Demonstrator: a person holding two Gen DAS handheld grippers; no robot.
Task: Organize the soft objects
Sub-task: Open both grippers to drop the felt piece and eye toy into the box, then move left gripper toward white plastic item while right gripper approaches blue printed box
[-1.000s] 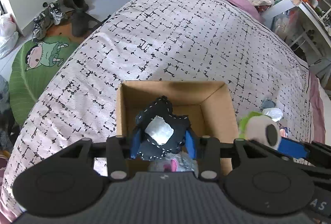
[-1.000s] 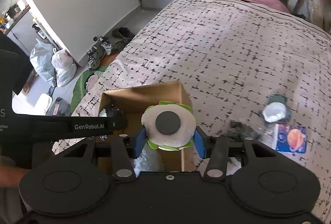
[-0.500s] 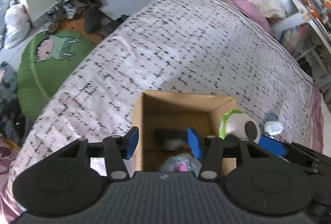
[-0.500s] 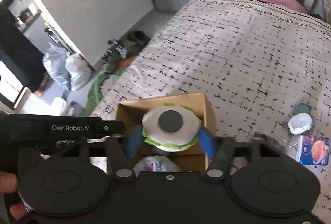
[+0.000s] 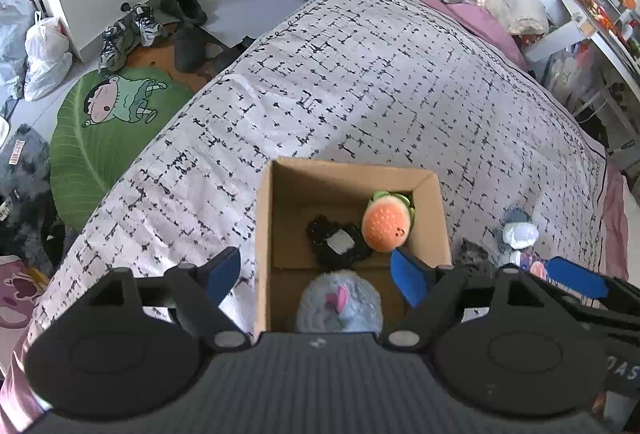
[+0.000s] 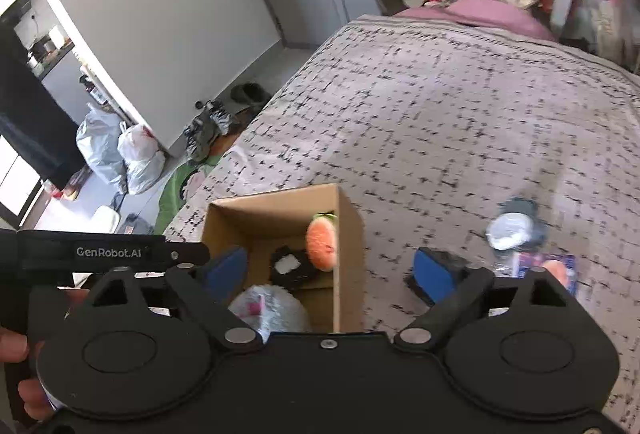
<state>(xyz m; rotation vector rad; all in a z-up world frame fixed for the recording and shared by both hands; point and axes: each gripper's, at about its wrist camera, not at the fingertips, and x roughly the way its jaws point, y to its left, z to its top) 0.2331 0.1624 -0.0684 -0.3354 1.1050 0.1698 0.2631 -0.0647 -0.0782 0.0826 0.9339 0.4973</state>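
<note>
An open cardboard box (image 5: pixel 264 218) (image 6: pixel 352 234) sits on the patterned bedspread. Inside lie an orange burger plush (image 5: pixel 386 226) (image 6: pixel 321 242), a black plush with a white patch (image 5: pixel 338 244) (image 6: pixel 289 266) and a grey fluffy plush with a pink spot (image 5: pixel 339 304) (image 6: pixel 269 308). My left gripper (image 5: pixel 316 274) is open and empty above the box's near end. My right gripper (image 6: pixel 330 270) is open and empty above the box's right wall; one of its blue fingers (image 5: pixel 572 276) shows in the left wrist view.
On the bed right of the box lie a grey and white plush (image 5: pixel 518 230) (image 6: pixel 512 228), a small dark item (image 5: pixel 472 256) and a blue card (image 6: pixel 546 268). A green leaf rug (image 5: pixel 104 137), shoes (image 5: pixel 128 33) and bags (image 6: pixel 120 153) are on the floor left of the bed.
My left gripper opened and dropped the black plush into the box. My right gripper then opened and released the burger plush, which now lies in the box. Both grippers pulled back.
</note>
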